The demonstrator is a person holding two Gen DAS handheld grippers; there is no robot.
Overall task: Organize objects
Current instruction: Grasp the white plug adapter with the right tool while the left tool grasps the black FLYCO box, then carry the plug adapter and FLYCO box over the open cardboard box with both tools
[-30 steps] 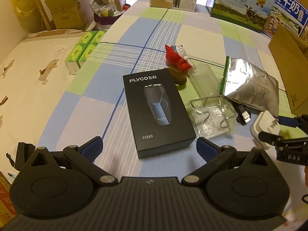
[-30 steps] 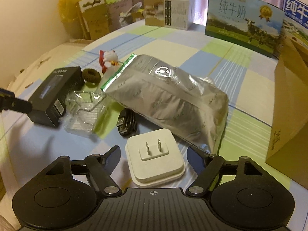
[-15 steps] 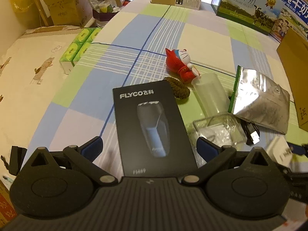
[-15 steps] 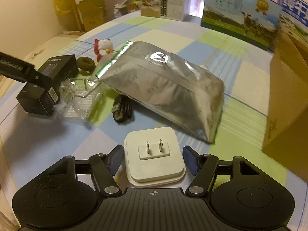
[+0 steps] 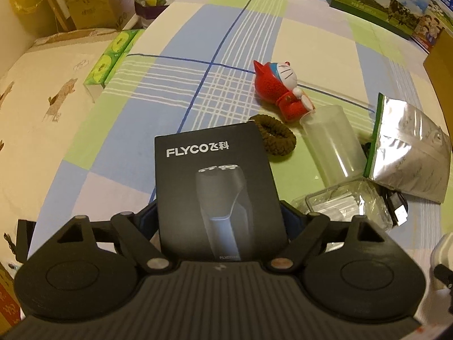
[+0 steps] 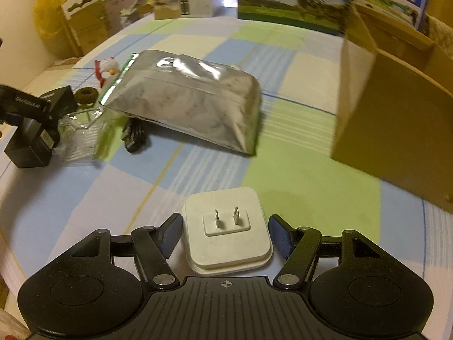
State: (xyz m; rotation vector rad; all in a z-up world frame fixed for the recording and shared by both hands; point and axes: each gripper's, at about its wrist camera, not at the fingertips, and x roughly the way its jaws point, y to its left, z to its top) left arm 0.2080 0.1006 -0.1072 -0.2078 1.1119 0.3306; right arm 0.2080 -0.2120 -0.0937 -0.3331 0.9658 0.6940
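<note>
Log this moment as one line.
left gripper: straddling shaver box | right gripper: open around white plug adapter | both objects on table

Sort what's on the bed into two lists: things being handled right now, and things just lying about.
In hand:
black shaver box, between the left gripper fingers
white plug adapter, between the right gripper fingers

Lying about:
silver foil bag
red toy figure
brown hair tie
clear cup

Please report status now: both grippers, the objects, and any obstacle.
Left gripper closed on black shaver box. Right gripper straddles white plug adapter, small gaps both sides. Clear plastic tray crowds box's right side.
</note>
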